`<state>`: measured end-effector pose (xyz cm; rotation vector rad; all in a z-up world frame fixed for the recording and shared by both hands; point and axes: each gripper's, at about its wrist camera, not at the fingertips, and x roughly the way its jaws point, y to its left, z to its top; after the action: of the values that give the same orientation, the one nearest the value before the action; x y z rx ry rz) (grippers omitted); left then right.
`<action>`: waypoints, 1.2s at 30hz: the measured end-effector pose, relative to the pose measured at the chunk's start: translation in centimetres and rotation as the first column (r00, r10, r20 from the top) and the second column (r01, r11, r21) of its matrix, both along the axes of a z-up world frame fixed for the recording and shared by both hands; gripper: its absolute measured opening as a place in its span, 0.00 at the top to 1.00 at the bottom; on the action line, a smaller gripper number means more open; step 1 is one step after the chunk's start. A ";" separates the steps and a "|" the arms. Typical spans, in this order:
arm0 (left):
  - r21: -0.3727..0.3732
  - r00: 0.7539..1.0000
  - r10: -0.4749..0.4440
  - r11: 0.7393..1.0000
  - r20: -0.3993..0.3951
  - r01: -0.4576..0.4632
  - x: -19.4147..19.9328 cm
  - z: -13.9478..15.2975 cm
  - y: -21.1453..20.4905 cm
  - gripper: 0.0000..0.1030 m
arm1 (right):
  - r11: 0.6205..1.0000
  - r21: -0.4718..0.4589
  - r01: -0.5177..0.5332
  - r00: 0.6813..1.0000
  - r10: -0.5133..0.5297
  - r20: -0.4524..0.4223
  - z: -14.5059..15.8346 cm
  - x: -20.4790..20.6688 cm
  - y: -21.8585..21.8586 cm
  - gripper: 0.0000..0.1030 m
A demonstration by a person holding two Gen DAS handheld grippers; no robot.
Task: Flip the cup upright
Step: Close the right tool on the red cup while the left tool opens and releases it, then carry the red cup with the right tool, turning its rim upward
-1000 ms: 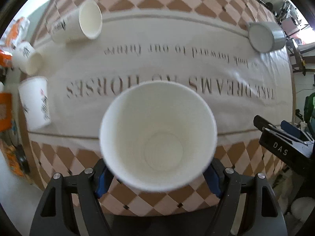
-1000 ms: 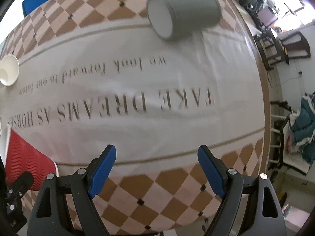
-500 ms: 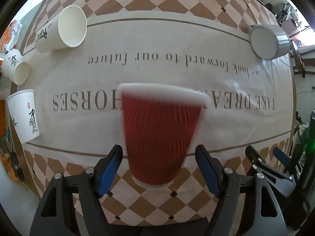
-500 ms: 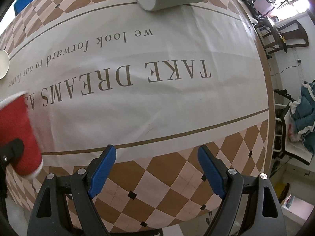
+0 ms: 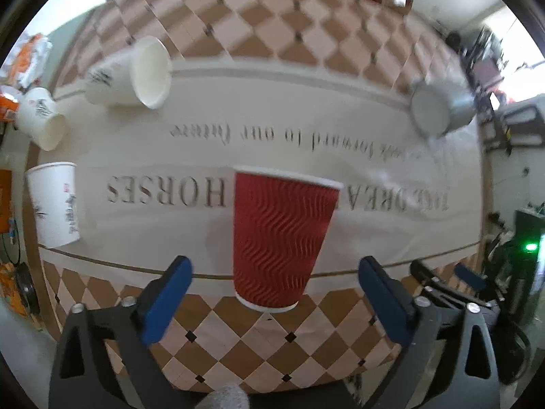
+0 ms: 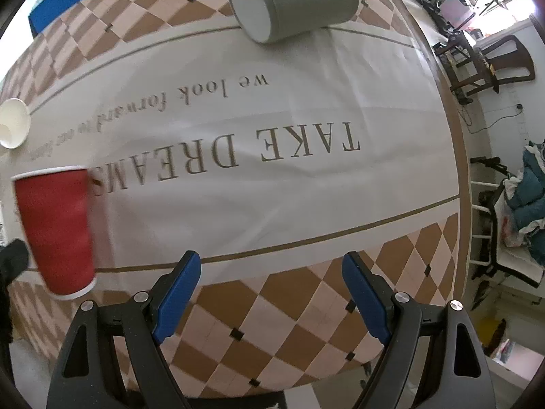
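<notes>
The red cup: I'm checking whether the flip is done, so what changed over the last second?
The red cup turned from mouth-toward-camera to upright on the tablecloth. The left tongs let it go: both pads now stand clear of its sides. The right tongs stayed open and empty. The grey cup and the white cups are still lying on their sides.

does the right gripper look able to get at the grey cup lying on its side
Probably yes: the right gripper is open, and only bare tablecloth lies between its fingers and the grey cup at the far edge.
</notes>
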<state>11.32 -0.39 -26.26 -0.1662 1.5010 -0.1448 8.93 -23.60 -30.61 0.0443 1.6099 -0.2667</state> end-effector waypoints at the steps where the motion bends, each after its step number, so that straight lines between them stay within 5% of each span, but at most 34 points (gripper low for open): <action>1: -0.002 0.999 0.010 1.000 0.041 -0.010 -0.3 1.2 0.8 0.02 | 1.000 0.019 0.005 1.000 -0.005 0.004 0.7 0.0 0.2 0.16; 8: 0.173 0.977 0.036 0.982 0.208 -0.073 -1.7 4.8 5.6 0.00 | 0.991 0.132 -0.029 0.999 0.024 0.035 4.6 0.8 3.7 0.16; 15: 0.305 0.987 0.108 0.942 0.118 -0.139 -2.9 -0.6 9.2 0.00 | 0.969 0.205 -0.140 0.990 0.137 0.028 4.3 3.0 10.7 0.16; 24: 0.293 0.981 0.192 0.937 0.020 -0.190 -4.3 -6.3 11.7 0.00 | 0.967 0.188 -0.173 0.984 0.179 -0.018 0.8 5.0 14.9 0.16; 34: 0.275 0.982 0.189 0.944 0.001 -0.182 -4.5 -7.7 12.3 0.00 | 0.941 0.322 -0.100 0.989 0.130 -0.072 -2.3 6.4 16.2 0.17; 36: 0.272 0.982 0.187 0.945 -0.001 -0.180 -4.5 -7.8 12.5 0.00 | 0.936 0.336 -0.101 0.989 0.133 -0.072 -2.6 6.5 16.4 0.24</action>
<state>6.79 12.07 -34.03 -0.0869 1.5071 0.2134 15.44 -7.21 -33.23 0.1968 1.7303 0.0996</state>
